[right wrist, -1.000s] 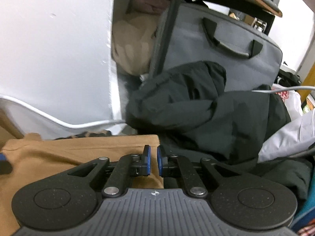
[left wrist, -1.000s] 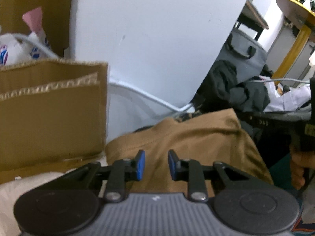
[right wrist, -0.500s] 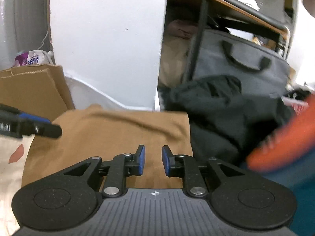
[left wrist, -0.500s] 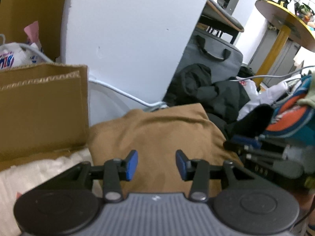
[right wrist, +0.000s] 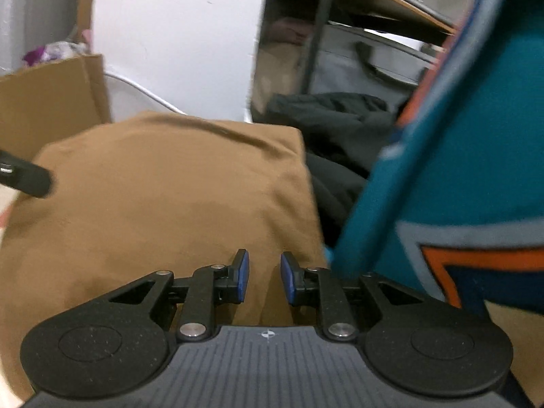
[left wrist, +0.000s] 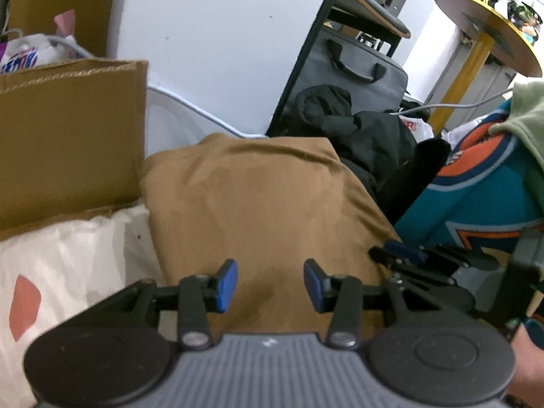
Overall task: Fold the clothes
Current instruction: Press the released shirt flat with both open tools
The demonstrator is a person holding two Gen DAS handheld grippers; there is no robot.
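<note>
Folded brown garment [left wrist: 258,204] lies flat on white cloth [left wrist: 68,248], beside a cardboard box [left wrist: 68,136]. Teal jersey [left wrist: 476,197] heaped at its right edge, black jacket [left wrist: 357,129] behind. Left gripper [left wrist: 270,285] above the garment, released, nothing between its jaws. Right gripper [right wrist: 264,278] likewise, jaws narrowly apart, empty.

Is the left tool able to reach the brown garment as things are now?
Probably yes. The left tool hangs open right above the brown garment, with nothing between its fingers and the cloth. The right tool sits off at the garment's edge.
</note>
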